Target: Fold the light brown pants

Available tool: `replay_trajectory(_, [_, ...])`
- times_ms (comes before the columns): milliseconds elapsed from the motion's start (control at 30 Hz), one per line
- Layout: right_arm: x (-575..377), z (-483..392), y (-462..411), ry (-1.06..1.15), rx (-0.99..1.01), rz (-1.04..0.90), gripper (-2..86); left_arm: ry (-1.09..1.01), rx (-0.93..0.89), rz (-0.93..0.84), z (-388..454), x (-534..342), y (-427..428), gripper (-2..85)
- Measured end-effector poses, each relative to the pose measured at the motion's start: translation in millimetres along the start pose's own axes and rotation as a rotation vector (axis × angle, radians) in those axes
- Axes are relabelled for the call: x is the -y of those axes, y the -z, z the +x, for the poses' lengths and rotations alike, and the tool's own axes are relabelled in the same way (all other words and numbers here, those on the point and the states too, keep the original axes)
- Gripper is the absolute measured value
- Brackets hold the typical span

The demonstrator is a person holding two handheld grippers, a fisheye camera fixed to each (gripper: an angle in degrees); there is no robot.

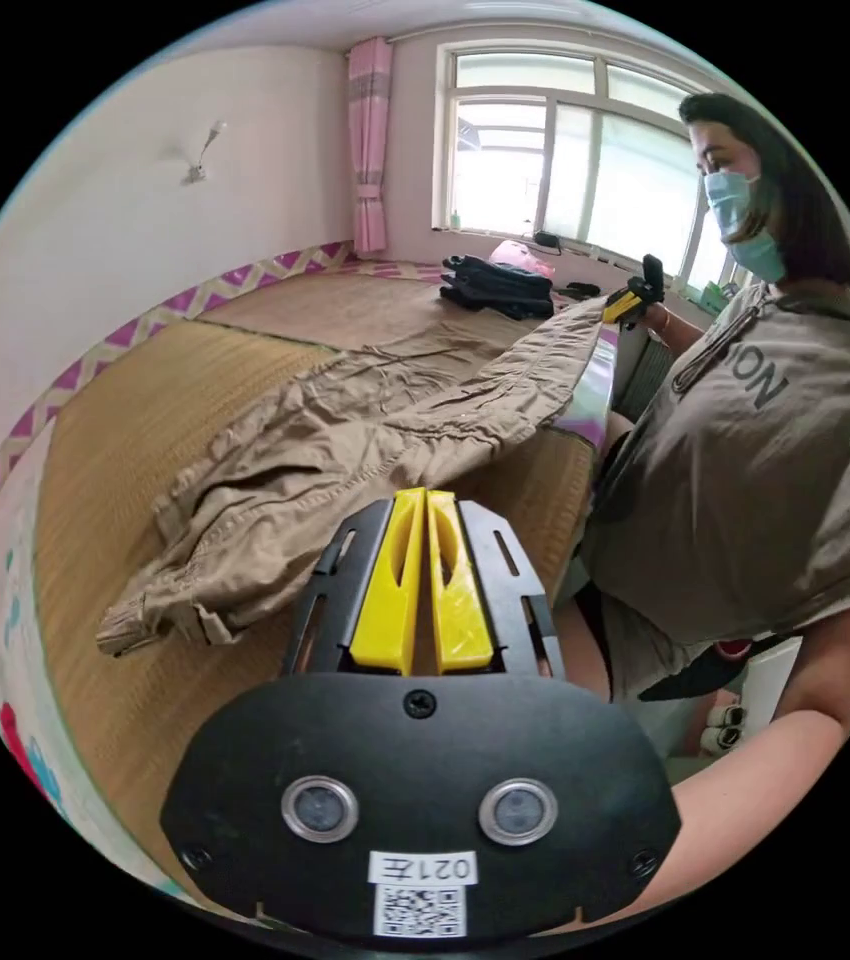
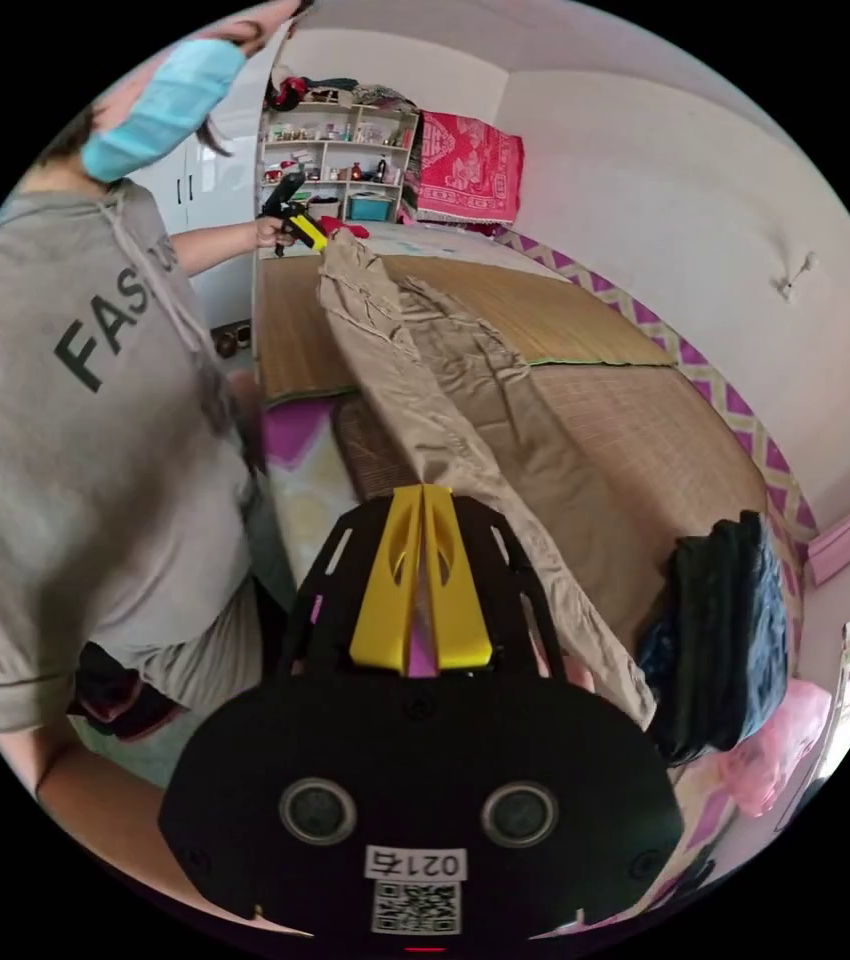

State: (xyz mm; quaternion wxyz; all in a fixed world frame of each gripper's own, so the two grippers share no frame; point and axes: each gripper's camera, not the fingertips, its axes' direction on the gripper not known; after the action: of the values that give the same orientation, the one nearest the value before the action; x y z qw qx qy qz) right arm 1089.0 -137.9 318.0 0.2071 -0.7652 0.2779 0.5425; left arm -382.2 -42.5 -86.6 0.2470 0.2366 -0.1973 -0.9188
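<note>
The light brown pants (image 1: pixel 345 440) lie crumpled along the straw mat of a bed, with one long edge lifted and stretched between both grippers. In the left gripper view my left gripper (image 1: pixel 425 492) is shut, its yellow jaws pinching the near edge of the fabric. Far off, the right gripper (image 1: pixel 630 298) holds the other end by the bed's side. In the right gripper view the pants (image 2: pixel 465 400) run away from my right gripper (image 2: pixel 423 488), which is shut on their near end. At the far end, the left gripper (image 2: pixel 295 228) grips the cloth in a hand.
A person in a grey shirt (image 1: pixel 765 450) stands at the bedside. A pile of dark folded clothes (image 2: pixel 725 620) and a pink bag (image 2: pixel 775 740) sit on the mat (image 2: pixel 585 330) near the window. A shelf (image 2: pixel 335 160) stands at the far wall.
</note>
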Motion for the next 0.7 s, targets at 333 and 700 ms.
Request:
replay_trajectory(333, [-71.6, -98.8, -83.6, -0.119, 0.101, -0.221, -1.0, 0.374, -0.164, 0.117, 13.6, -166.3, -58.2, -1.0])
replay_trajectory(700, [-98.4, -23.0, 48.0, -0.367, 0.137, 0.266, -1.0, 0.292, 0.059, 0.498, 51.3, -145.8, 10.6, -0.7])
